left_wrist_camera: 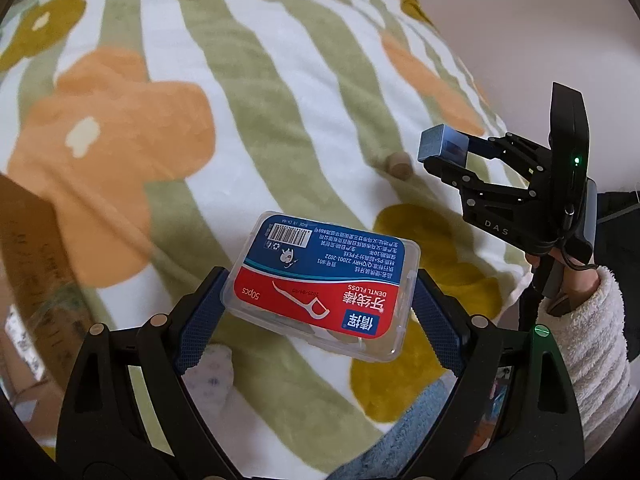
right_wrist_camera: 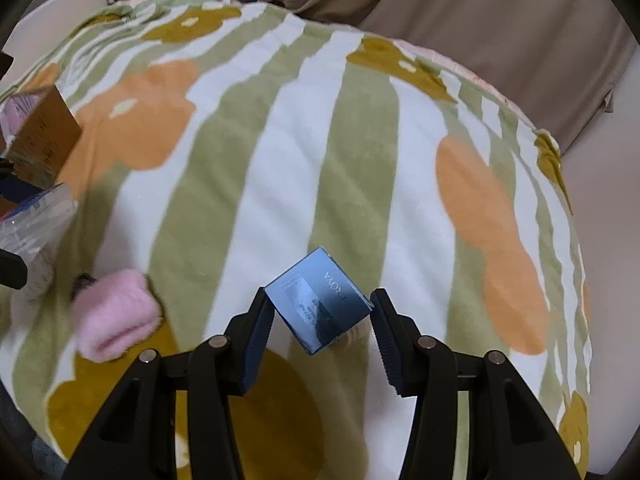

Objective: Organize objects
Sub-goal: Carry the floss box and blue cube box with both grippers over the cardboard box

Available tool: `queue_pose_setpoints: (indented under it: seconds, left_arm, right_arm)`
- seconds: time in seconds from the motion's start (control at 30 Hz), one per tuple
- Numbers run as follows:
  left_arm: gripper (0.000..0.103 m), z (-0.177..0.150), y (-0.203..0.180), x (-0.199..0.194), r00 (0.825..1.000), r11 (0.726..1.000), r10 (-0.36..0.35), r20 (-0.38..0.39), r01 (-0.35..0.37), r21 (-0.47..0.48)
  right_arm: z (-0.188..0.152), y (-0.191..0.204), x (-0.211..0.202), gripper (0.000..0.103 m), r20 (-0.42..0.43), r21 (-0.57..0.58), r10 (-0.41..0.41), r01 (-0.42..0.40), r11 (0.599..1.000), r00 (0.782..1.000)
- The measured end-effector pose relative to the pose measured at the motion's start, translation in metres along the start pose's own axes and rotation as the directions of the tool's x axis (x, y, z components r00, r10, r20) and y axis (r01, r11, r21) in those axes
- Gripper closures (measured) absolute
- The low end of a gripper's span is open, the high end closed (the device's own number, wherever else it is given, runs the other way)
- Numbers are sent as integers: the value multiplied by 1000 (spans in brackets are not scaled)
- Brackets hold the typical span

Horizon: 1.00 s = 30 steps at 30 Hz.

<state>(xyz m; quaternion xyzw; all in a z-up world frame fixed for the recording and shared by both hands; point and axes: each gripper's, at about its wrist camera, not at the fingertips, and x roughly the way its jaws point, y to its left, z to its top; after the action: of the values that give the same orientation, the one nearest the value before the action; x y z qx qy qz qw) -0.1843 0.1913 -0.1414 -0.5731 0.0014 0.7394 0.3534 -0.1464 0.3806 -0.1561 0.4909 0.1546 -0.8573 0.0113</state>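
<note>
Left gripper (left_wrist_camera: 318, 308): jaws wide, pads clamped on the long sides of a clear floss box (left_wrist_camera: 324, 284) with a red and blue label, held above the striped blanket (left_wrist_camera: 280, 80). Right gripper (right_wrist_camera: 318, 312): jaws narrow, gripping a small blue box (right_wrist_camera: 318, 300) by two corners, tilted, also off the blanket. A small cork (left_wrist_camera: 398, 165) lies on the blanket, farther off. Brown carton (right_wrist_camera: 44, 136) at far left; pink sock (right_wrist_camera: 116, 316) near left.
</note>
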Motion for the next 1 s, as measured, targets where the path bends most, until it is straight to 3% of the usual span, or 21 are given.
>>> queue_pose_setpoints:
  seconds: [0.53,1.0]
  left_arm:
    - [15,-35,2,-121,984,998,66,166,-65,-14]
    - [15,-74,63,-234,941,984,162,298,-129,-125]
  right_arm:
    - [33,37,-101,57,130,-1,17,-17,1000,991]
    - [82,121,-152,57,194,-78,106,-93,993,975]
